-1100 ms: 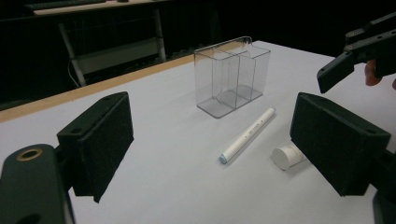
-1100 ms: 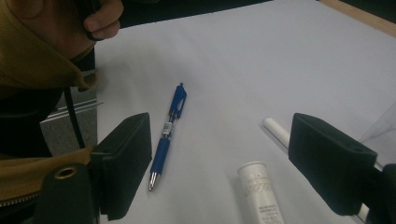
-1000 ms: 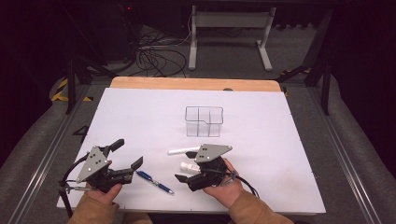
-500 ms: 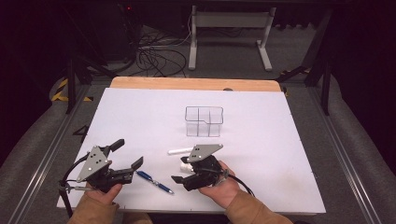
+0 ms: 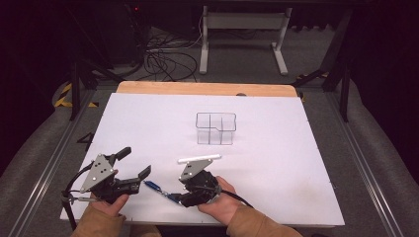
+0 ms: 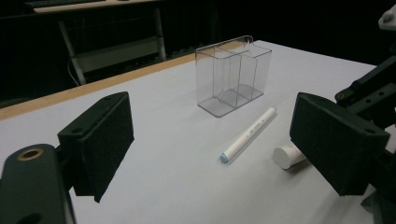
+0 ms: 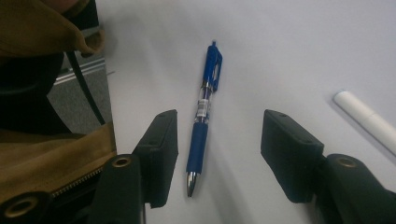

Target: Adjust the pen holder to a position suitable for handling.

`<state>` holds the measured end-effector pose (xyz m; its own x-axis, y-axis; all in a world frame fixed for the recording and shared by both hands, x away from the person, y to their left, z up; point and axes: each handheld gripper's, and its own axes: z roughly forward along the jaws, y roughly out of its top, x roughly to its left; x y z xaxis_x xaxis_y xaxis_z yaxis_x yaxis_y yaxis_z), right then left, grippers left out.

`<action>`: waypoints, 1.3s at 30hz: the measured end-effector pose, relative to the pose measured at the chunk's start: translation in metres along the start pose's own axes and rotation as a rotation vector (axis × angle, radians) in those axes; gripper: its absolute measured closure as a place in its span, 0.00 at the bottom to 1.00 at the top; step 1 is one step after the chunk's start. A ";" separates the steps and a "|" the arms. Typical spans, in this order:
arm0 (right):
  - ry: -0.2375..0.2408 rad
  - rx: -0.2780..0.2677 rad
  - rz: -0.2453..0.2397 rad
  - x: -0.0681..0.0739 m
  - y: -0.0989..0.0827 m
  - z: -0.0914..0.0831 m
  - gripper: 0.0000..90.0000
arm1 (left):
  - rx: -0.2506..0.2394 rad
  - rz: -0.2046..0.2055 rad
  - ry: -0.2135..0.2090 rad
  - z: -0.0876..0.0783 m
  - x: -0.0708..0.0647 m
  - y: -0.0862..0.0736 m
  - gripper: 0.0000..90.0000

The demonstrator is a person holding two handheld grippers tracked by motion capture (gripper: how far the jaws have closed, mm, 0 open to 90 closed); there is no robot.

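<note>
- Table (image 5: 296,163): white top, bare wooden strip along its far edge.
- Clear divided box (image 5: 216,128): upright, centre.
- White marker (image 5: 199,159): just nearer.
- Blue pen (image 5: 157,188): near edge, left of centre.

No legible text, brand, number or sign anywhere. The blue pen (image 7: 203,122) carries a small label band on its clear barrel, and the white marker (image 6: 248,134) has faint print along its body; both are too small and blurred to read.
</note>
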<state>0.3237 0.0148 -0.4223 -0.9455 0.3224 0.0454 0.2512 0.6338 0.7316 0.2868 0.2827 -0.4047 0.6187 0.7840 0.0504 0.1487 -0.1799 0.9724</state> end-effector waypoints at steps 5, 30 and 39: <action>-0.009 0.042 -0.007 0.004 0.001 0.008 0.55 | 0.007 0.003 0.001 0.002 0.001 -0.002 0.16; -0.061 0.170 -0.015 0.019 -0.002 0.034 0.74 | 0.012 -0.001 0.002 0.003 0.002 -0.003 0.16; -0.098 0.191 -0.007 0.025 -0.003 0.041 0.76 | 0.013 0.001 0.000 0.003 0.001 -0.003 0.16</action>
<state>0.3078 0.0497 -0.4516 -0.9251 0.3785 -0.0324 0.2883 0.7549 0.5890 0.2900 0.2823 -0.4078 0.6185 0.7841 0.0516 0.1583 -0.1887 0.9692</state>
